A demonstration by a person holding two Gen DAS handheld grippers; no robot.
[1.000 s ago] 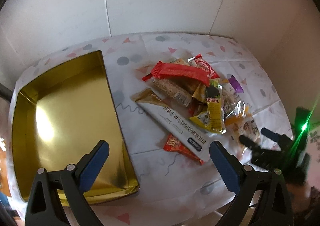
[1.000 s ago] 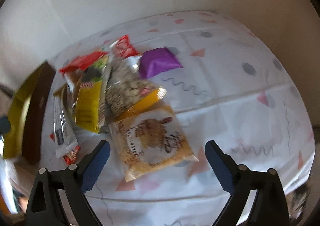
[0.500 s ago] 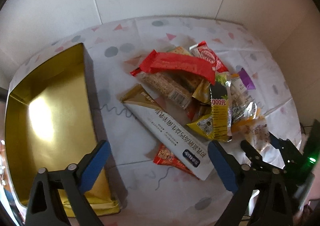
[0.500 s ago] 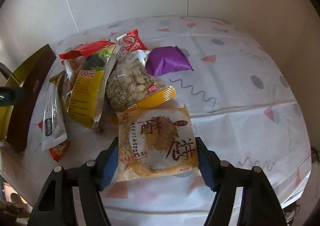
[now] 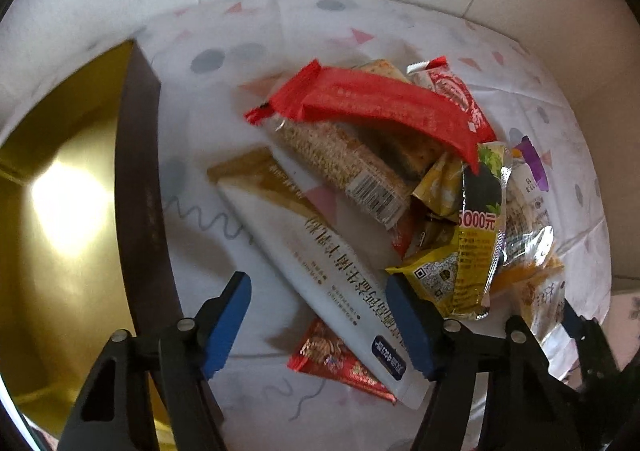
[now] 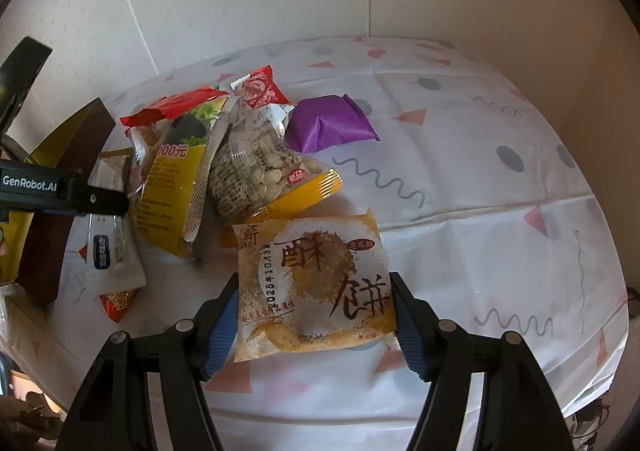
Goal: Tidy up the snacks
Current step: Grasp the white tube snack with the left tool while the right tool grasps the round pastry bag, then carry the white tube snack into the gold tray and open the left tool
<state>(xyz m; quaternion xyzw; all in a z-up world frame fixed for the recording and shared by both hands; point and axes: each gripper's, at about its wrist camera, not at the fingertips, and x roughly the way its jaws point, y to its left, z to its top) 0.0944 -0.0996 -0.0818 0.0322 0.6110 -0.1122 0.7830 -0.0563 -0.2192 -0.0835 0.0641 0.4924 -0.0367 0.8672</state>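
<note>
1. My right claw (image 6: 314, 315) has closed in on the square cake pack (image 6: 312, 283). Both pads touch its sides, so I think I hold it.
2. My left claw (image 5: 320, 315) has just been closing. The long white bar (image 5: 320, 271) lies between its pads, but the left pad is not touching yet.
3. Just past the claws sits the snack pile (image 5: 384, 155), with a red bar (image 5: 384, 107) on top.
4. The gold tin (image 5: 60, 211) waits, empty, on the far left.
5. I am on the grabbing step. Next I should squeeze the white bar, lift both snacks, and carry them left to the tin.
</note>
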